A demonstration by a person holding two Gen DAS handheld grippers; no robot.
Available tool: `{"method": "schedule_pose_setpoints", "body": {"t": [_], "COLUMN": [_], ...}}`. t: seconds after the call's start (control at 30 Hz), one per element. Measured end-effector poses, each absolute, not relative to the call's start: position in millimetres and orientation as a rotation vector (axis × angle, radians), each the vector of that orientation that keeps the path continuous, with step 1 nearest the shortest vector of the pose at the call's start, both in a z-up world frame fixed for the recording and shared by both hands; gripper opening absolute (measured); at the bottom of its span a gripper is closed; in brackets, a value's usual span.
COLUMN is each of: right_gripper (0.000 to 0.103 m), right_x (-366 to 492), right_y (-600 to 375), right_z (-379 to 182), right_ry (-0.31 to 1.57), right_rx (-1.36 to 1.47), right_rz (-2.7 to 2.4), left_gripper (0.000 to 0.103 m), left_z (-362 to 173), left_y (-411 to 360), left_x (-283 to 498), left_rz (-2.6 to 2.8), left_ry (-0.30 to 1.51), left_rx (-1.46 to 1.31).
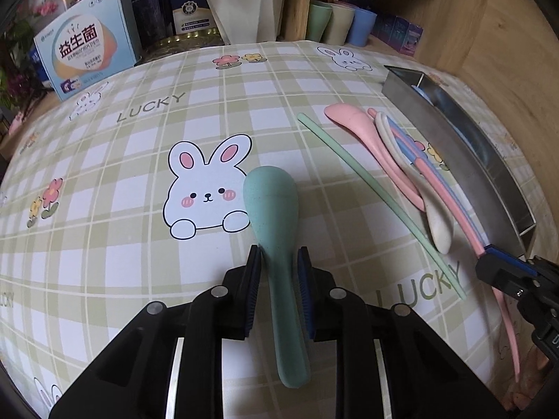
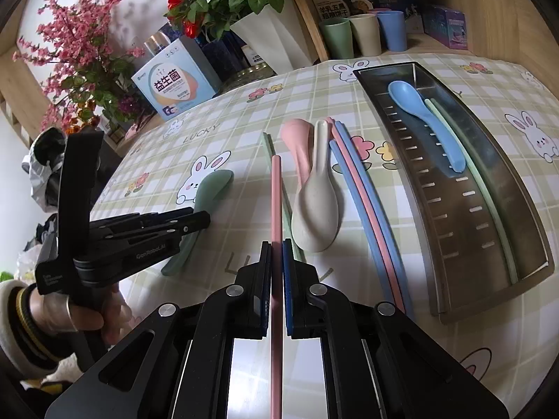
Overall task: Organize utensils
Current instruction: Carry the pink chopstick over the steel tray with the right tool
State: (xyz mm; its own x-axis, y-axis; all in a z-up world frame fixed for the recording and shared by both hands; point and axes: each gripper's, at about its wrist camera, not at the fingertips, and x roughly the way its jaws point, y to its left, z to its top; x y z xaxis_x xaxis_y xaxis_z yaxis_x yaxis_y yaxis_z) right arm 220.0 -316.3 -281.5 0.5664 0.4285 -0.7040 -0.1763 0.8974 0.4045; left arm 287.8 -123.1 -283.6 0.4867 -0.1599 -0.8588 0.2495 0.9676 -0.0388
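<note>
Green spoon (image 1: 274, 223) clamped at its handle in the left gripper (image 1: 278, 262), bowl out over checked cloth (image 1: 104, 181). Wide bare cloth to the left and ahead; boxes (image 1: 87, 49) and cups (image 1: 340, 22) along the far edge. To the right, green chopstick (image 1: 377, 195), pink spoon (image 1: 363, 139), then the steel tray (image 1: 464, 160).

Pink chopstick (image 2: 276, 202) pinched in the right gripper (image 2: 277, 255), fingers shut on it. Cream spoon (image 2: 316, 209) just beside, blue chopsticks (image 2: 363, 202) between it and the tray (image 2: 496, 279), which holds a blue spoon (image 2: 426, 118). Left gripper (image 2: 195, 221) close on the left.

pink chopstick (image 2: 276, 209): lower end cut off | green spoon (image 2: 209, 188): handle possibly half hidden
</note>
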Motion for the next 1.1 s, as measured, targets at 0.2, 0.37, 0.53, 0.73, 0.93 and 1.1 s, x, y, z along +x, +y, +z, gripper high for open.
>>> {"method": "schedule_pose_setpoints", "body": {"t": [0.2, 0.37, 0.53, 0.73, 0.93, 1.1], "right_gripper": [0.006, 0.006, 0.006, 0.006, 0.006, 0.006], "right_x": [215, 212, 211, 213, 227, 253], "right_y": [-323, -331, -339, -354, -383, -411], "right_z": [-278, -274, -270, -260, -245, -225], "right_ry": [0.89, 0.876, 0.86, 0.832, 0.806, 0.776], "right_rx": [0.312, 0.321, 0.328, 0.344, 0.361, 0.326], "right_rz": [0.35, 0.329, 0.311, 0.285, 0.251, 0.231], "left_gripper": [0.016, 0.016, 0.016, 0.016, 0.016, 0.016], "left_z": [-281, -266, -246, -223, -211, -207], "left_y": [-105, -103, -113, -132, -142, -143], "left_x": [291, 279, 267, 262, 263, 269], "left_rz": [-0.264, -0.305, -0.358, -0.419, -0.454, -0.451], "left_ry": [1.058, 1.012, 0.96, 0.909, 0.897, 0.887], "left_rx": [-0.015, -0.04, -0.04, -0.026, -0.039, -0.056]}}
